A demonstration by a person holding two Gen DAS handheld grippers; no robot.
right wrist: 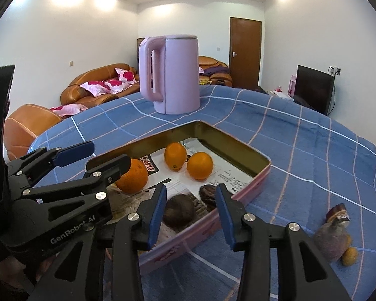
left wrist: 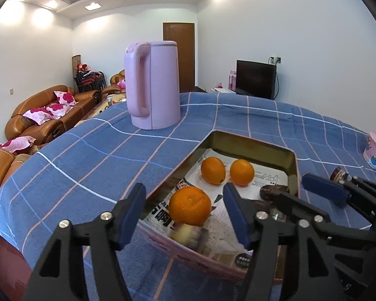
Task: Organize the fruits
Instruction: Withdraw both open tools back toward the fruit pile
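A pink tin tray (left wrist: 294, 173) (right wrist: 260, 175) lined with printed paper sits on the blue checked tablecloth. It holds three oranges: a large one (left wrist: 190, 205) (right wrist: 134, 179) nearest me and two smaller ones (left wrist: 213, 170) (left wrist: 242, 172) (right wrist: 175, 156) (right wrist: 200, 165) behind. Two dark brown fruits (right wrist: 179, 213) (right wrist: 209, 193) lie in the tray's near right part. My left gripper (left wrist: 184, 217) is open, its fingers either side of the large orange, not touching. My right gripper (right wrist: 191, 212) is open and empty above the brown fruits.
A pink kettle (left wrist: 153, 85) (right wrist: 171, 75) stands behind the tray. A brownish fruit with a small yellow one (right wrist: 334, 238) lies on the cloth right of the tray. A pink cup (left wrist: 374, 151) stands far right. Sofas and a TV are beyond the table.
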